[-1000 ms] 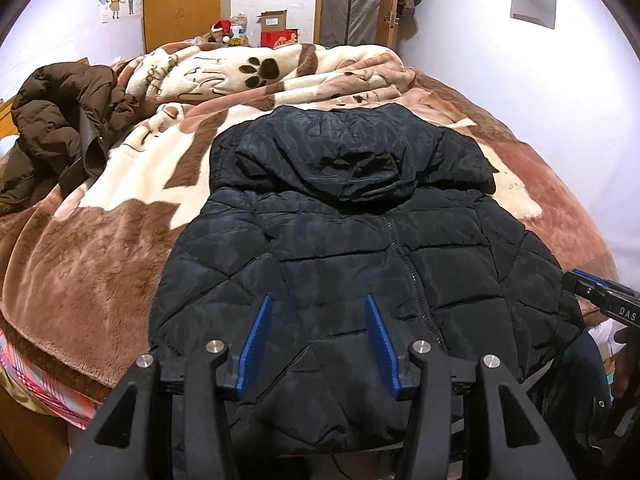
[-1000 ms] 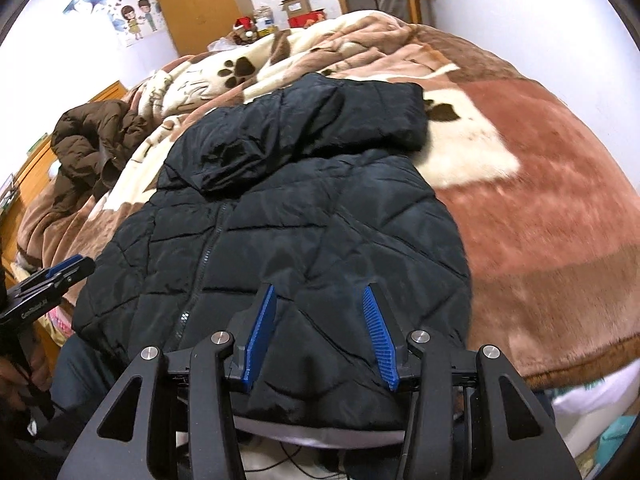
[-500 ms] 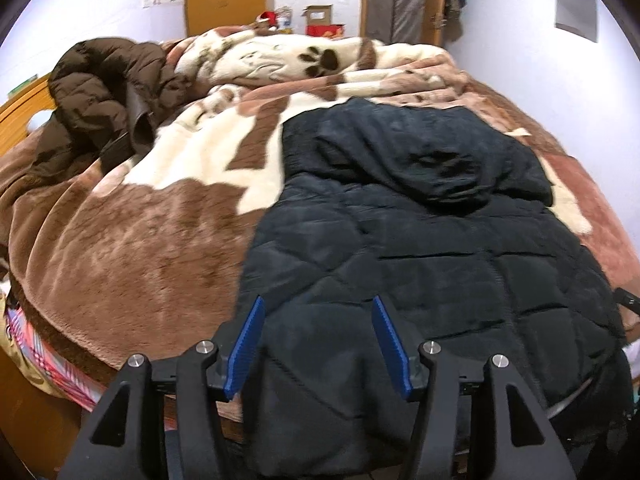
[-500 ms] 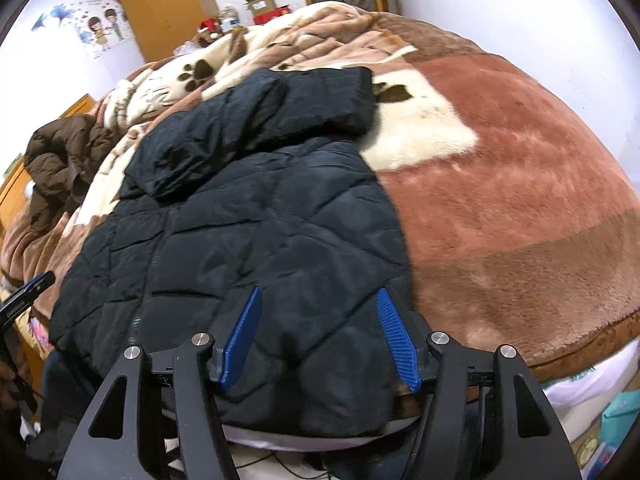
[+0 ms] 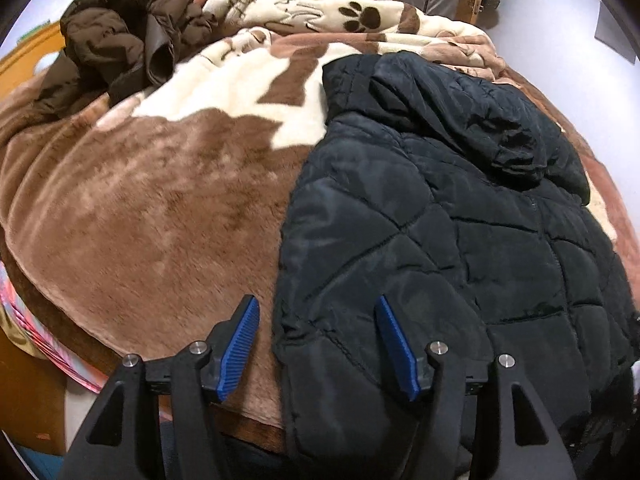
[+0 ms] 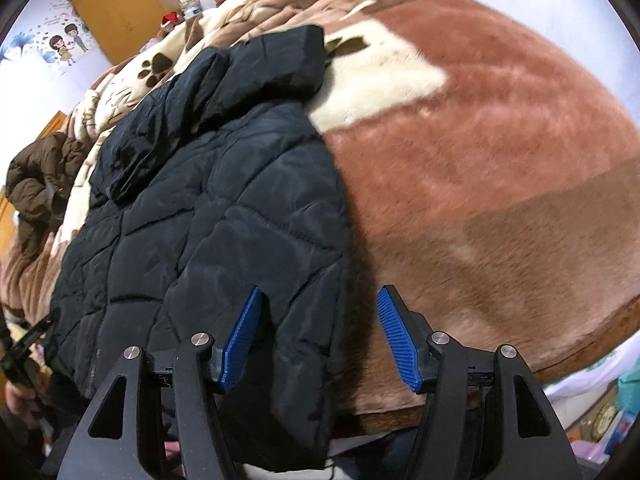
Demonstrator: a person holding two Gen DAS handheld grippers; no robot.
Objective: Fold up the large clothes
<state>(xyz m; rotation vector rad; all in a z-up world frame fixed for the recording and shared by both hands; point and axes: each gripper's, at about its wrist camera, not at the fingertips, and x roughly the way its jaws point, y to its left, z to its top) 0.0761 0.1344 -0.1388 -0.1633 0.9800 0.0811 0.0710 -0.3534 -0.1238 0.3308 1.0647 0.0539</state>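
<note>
A black quilted hooded jacket (image 5: 432, 220) lies flat on the bed, hood toward the far end, hem hanging over the near edge. In the left wrist view my left gripper (image 5: 316, 308) hovers over the jacket's left hem corner, its jaws opening, the corner's edge between the blue pads but not pressed. In the right wrist view the same jacket (image 6: 208, 200) fills the left half. My right gripper (image 6: 320, 300) stands open astride the jacket's right hem edge, pads apart from the cloth.
A brown and cream plush blanket (image 5: 140, 208) with paw prints covers the bed. A crumpled brown jacket (image 5: 116, 40) lies at the far left. The bed's near edge (image 6: 520, 360) drops off below the grippers. A hand (image 6: 20, 400) with the other gripper shows at the lower left.
Both grippers spread apart and sank: the left went to the jacket's left hem corner, the right to its right hem edge. Both sets of jaws stand wider than before.
</note>
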